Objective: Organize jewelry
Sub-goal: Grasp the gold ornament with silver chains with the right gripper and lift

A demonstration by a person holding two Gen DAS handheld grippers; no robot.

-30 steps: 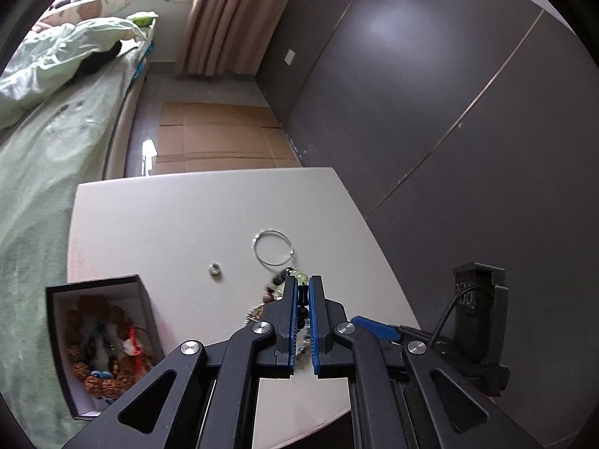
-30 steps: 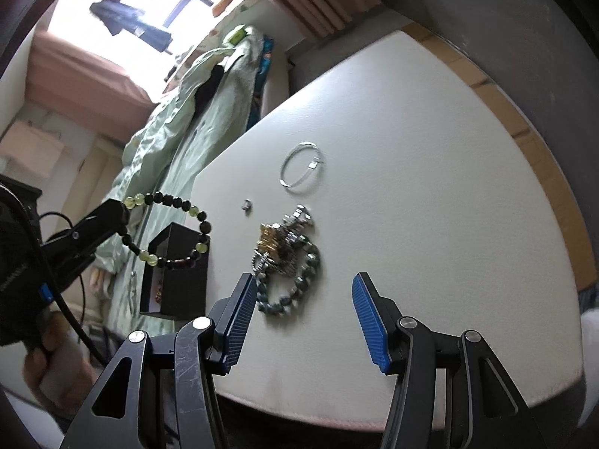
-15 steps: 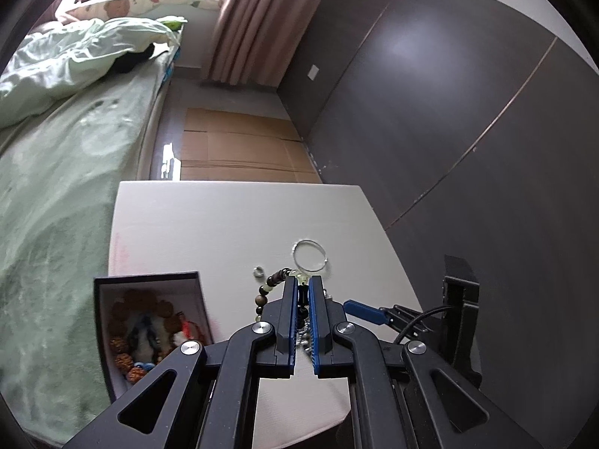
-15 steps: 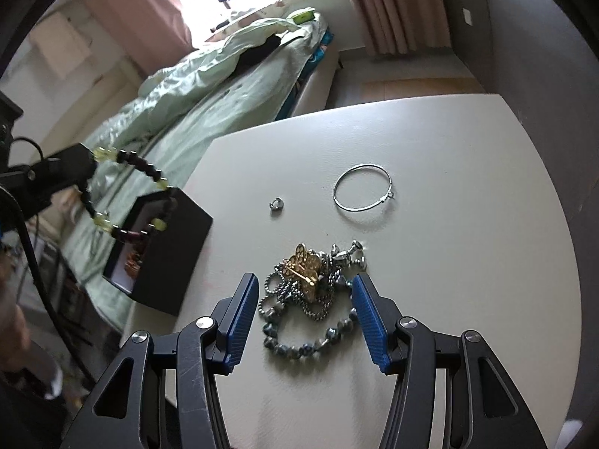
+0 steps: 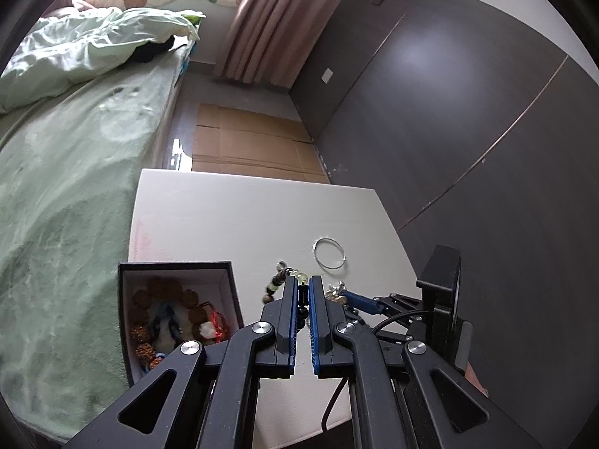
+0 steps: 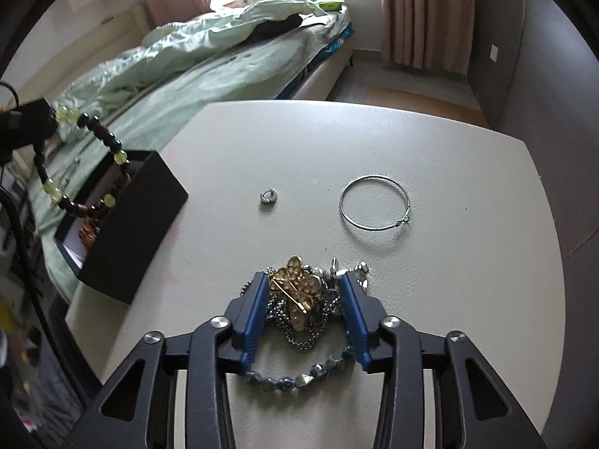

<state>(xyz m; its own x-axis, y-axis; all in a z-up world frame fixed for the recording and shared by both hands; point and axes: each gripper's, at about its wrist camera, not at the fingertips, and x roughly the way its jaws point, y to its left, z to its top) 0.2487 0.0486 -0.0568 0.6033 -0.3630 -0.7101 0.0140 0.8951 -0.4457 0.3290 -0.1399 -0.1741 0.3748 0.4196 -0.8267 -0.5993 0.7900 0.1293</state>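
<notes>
Black box point(image 6: 123, 232) sits at the table point(image 6: 374, 142) edge by the bed, and the tangled pile point(image 6: 299, 303) of chains, gold brooch and beads lies well right of it: light, limp, snag-prone, so pinch the stiff brooch rather than loose chain. Right gripper point(image 6: 304, 299) has just been closing, jaws straddling the pile, probably not yet pressing it; a second ago it stood wider and short of the pile. Left gripper point(image 5: 303, 299) is clamped on the bead bracelet point(image 6: 78, 164), now nearer the box than before.
</notes>
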